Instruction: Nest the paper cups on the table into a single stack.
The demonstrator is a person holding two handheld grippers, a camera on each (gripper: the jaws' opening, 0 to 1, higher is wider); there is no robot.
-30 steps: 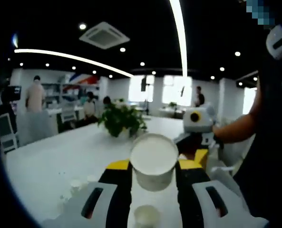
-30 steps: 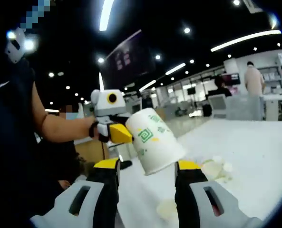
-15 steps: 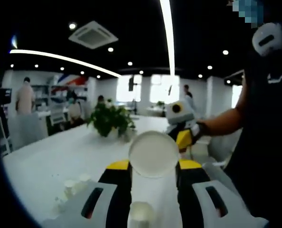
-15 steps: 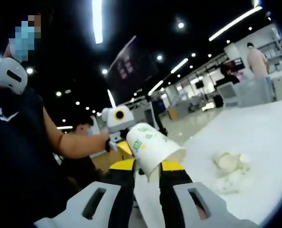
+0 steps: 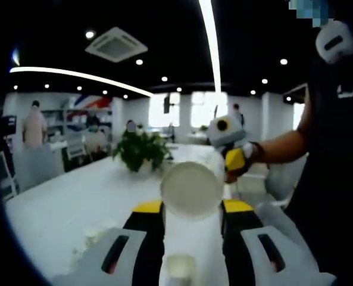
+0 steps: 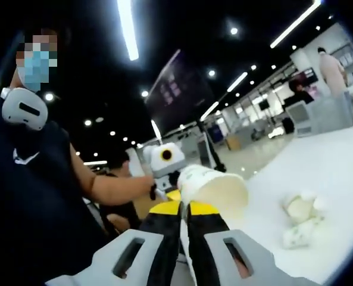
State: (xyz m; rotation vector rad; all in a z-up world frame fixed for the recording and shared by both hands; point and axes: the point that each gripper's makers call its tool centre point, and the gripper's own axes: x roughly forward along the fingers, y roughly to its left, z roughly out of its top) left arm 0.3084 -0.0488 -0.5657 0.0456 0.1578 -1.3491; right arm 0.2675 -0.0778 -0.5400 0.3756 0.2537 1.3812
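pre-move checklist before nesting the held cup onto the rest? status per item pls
1. Cup held: ok. The left gripper has a paper cup between its jaws, lifted above the table.
2. Right gripper free to help: cannot tell. Its jaws are nearly together, right by the cup's wall; contact isn't clear.
3. Cup shape: cannot tell. The rim looks uneven in the right gripper view, but blur hides any dent.
4. Target located: ok. Loose cups lie on the table.
5. Target upright for nesting: not ok. They lie in a heap, some on their sides.
6. Cup below the jaws: cannot tell which way it faces.
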